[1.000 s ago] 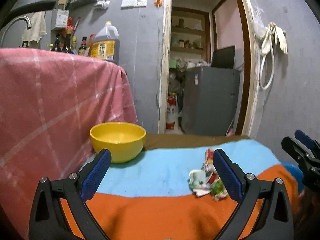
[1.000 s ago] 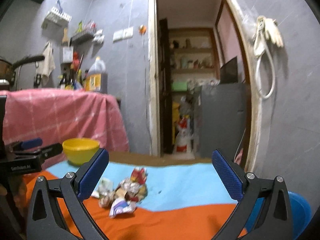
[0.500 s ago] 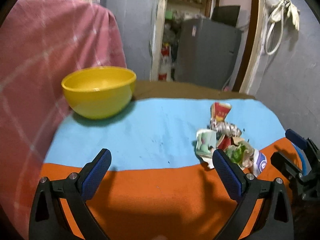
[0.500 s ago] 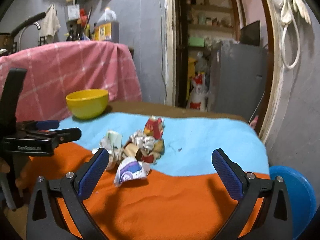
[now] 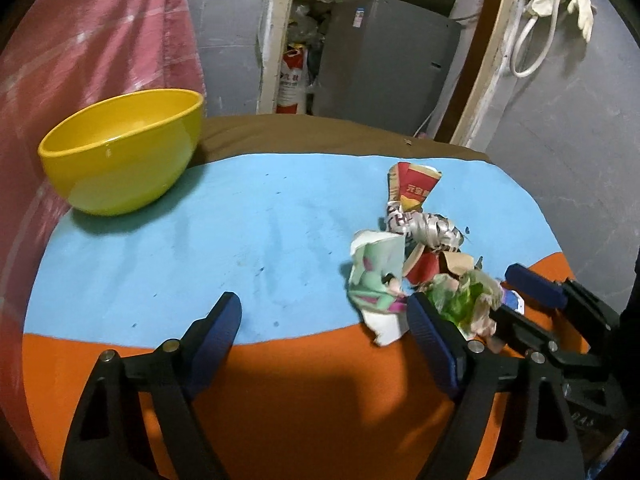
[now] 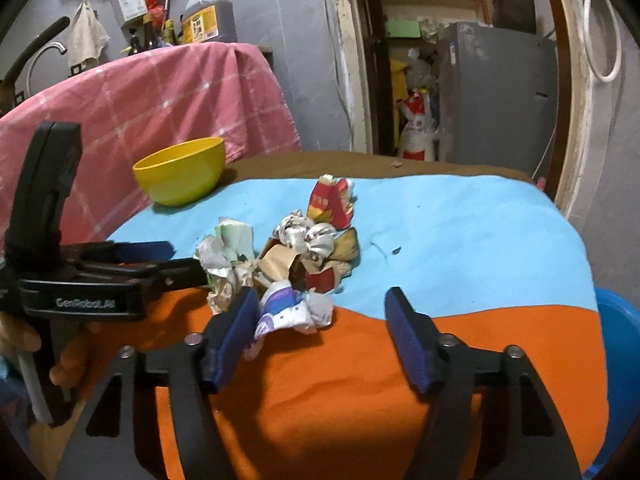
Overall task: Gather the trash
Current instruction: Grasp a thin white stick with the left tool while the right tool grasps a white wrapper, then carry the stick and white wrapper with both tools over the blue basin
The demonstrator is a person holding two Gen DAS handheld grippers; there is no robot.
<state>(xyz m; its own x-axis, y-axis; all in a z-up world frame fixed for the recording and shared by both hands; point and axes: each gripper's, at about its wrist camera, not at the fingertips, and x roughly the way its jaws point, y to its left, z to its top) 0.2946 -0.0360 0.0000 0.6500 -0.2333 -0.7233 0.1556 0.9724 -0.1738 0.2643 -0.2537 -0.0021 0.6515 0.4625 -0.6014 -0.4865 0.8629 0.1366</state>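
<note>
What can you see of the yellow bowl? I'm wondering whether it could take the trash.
The yellow bowl is round, deep and glossy, probably plastic. It stands upright and looks empty on the blue part of the table cover, at the far left corner, close beside the pink checked cloth. The trash pile lies well apart from it, and neither gripper touches it.

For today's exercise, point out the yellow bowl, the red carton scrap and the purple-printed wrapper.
yellow bowl (image 5: 120,160), left wrist view, on its outer wall.
red carton scrap (image 5: 416,190), left wrist view, on its printed face.
purple-printed wrapper (image 6: 286,310), right wrist view, on its crumpled front.
</note>
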